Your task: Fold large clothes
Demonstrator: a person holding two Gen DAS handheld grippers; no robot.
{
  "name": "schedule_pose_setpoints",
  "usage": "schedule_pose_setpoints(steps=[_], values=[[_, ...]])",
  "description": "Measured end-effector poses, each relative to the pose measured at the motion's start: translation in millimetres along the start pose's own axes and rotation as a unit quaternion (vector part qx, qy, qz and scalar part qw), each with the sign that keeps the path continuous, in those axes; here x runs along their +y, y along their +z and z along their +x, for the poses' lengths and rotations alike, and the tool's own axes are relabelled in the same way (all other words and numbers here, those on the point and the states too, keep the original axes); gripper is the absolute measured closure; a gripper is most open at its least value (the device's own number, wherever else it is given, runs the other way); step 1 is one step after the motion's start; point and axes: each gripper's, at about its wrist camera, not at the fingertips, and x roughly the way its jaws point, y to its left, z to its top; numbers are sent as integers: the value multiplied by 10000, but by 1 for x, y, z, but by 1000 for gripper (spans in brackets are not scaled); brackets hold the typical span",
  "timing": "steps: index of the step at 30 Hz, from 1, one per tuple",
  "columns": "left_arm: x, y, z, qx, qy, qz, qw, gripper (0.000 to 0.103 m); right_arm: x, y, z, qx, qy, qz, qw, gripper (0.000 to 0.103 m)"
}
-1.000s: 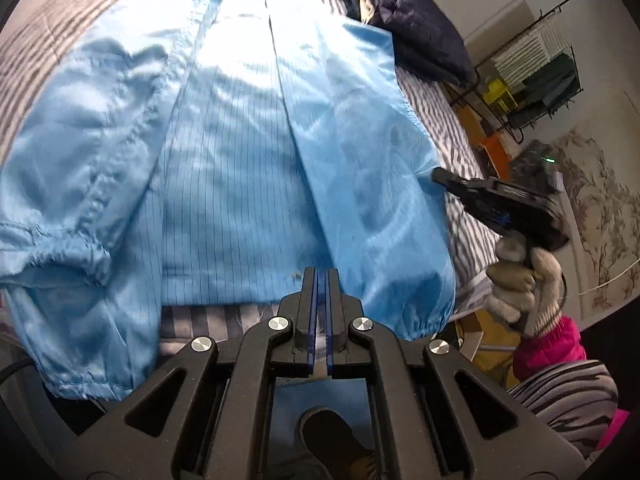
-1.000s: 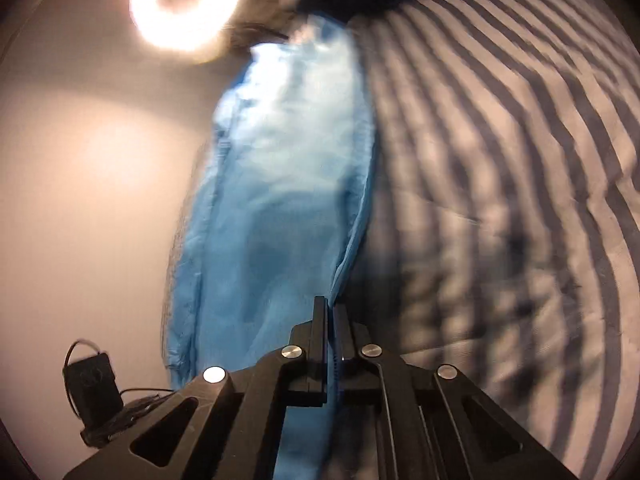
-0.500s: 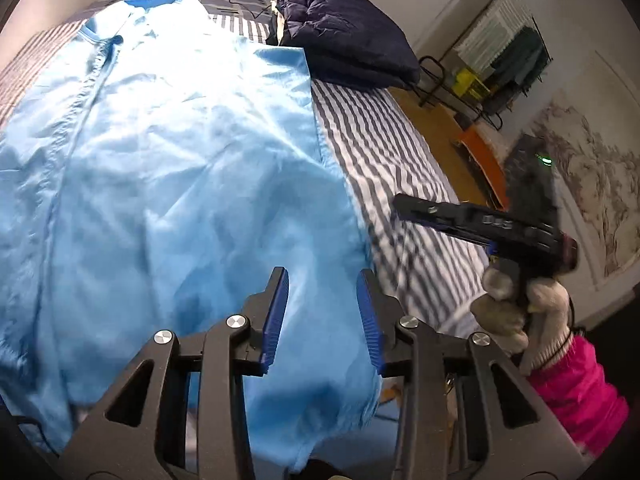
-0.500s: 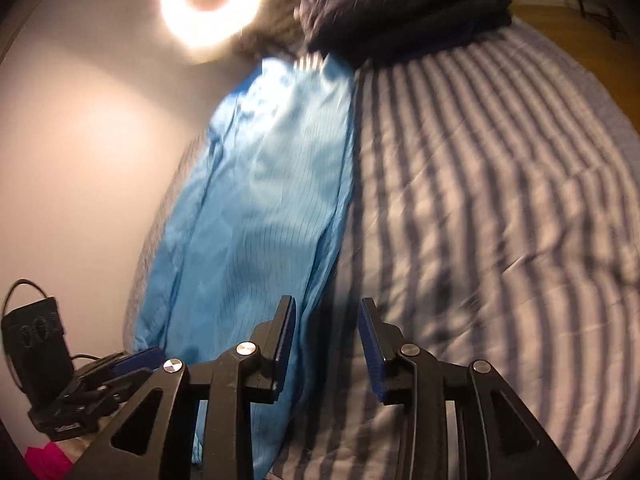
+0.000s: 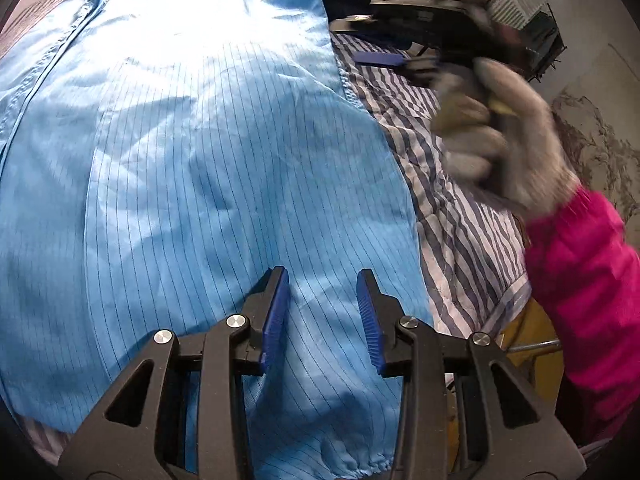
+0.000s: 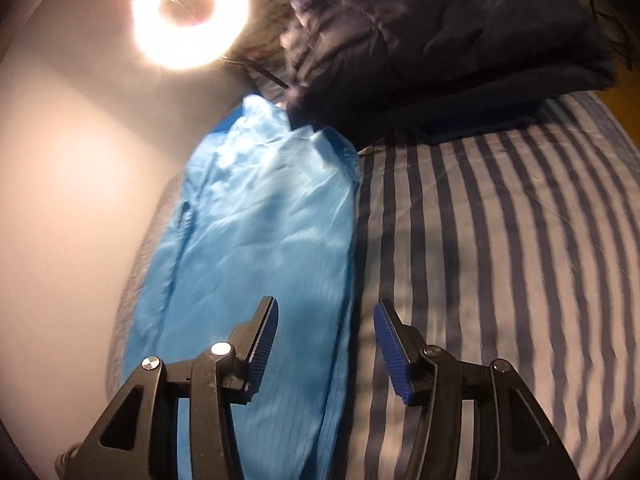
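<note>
The left gripper (image 5: 322, 308) hangs over the light blue pinstriped garment (image 5: 192, 184), its blue-padded jaws apart with nothing clamped between them; the cloth lies spread flat ahead of and beneath it on the blue-and-white striped bed cover (image 5: 460, 216). Off to its right, a grey-gloved hand (image 5: 500, 136) (blurred, in a pink sleeve (image 5: 584, 280)) carries the right gripper (image 6: 325, 338), whose jaws are opening with nothing between them. Ahead of that tool the garment's edge runs along the striped cover, with a dark navy padded jacket (image 6: 440, 40) beyond.

striped bedding (image 6: 500, 260) lies clear; dark folded jacket (image 6: 440, 40) blocks beyond.
</note>
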Motion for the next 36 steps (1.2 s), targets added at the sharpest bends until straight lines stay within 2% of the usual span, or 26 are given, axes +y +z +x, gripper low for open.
schedule_pose_setpoints(steps=[2, 3, 4, 5, 6, 7, 9, 10, 12, 14, 15, 16, 19, 20, 21, 22, 25, 28, 31, 35, 36], values=[[2, 1, 0, 4, -35, 28, 10000, 68, -4, 8, 21, 65, -28, 61, 10000, 54], [2, 0, 0, -1, -36, 66, 10000, 68, -5, 11, 29, 111, 14, 83, 9999, 63], [2, 0, 0, -10, -29, 117, 9999, 68, -5, 12, 35, 142, 89, 101, 9998, 84], [2, -1, 0, -23, -25, 169, 9999, 68, -4, 14, 41, 191, 209, 90, 9996, 97], [3, -2, -1, -40, -26, 217, 9998, 68, 2, 15, 43, 185, 139, -27, 9997, 103], [3, -3, -1, -64, -33, 267, 9996, 68, 9, 17, 41, 102, -91, -251, 9996, 103], [2, -4, 0, -88, -51, 329, 9994, 68, 21, 22, 34, -149, -827, -762, 9935, 103], [2, -4, 0, -80, -56, 344, 9994, 68, 19, 24, 36, -133, -986, -734, 9923, 103], [2, -4, -2, -48, -51, 350, 9994, 68, 11, 25, 43, 99, -864, -596, 9944, 103], [3, -3, -4, 8, -24, 292, 9996, 68, 8, 23, 39, 188, -451, -469, 9977, 95], [2, 1, -4, 15, 10, 210, 9998, 68, 5, 21, 32, 136, -263, -345, 9990, 77], [3, 3, -7, -20, 37, 86, 10000, 68, 2, 19, 26, 77, -156, -292, 9994, 63], [-7, 11, -23, -263, -39, -10, 9996, 68, -8, 13, 8, -41, -35, -146, 9999, 63], [-16, 14, -26, -296, -37, 75, 9995, 64, -11, 11, 2, -44, -39, -127, 9999, 63], [-25, 18, -26, -288, -53, 169, 9994, 55, -15, 9, -5, -52, -20, -110, 9999, 63], [-33, 21, -24, -262, -45, 240, 9994, 52, -18, 7, -12, -76, -2, -100, 9999, 63], [-54, 23, -8, -120, 99, 418, 9990, 49, -27, 2, -35, -194, -2, -55, 9998, 62], [-73, 26, 17, 165, 513, 635, 9965, 49, -33, 0, -53, -260, -17, -37, 9997, 56], [-79, 23, 38, 313, 1005, 709, 9919, 49, -34, -3, -65, -265, -159, -145, 9994, 55], [-75, 20, 48, 244, 1261, 632, 9897, 49, -33, -5, -72, -294, -471, -249, 9982, 55], [-75, 20, 50, 196, 1317, 673, 9888, 52, -31, -5, -72, -299, -572, -269, 9976, 55]])
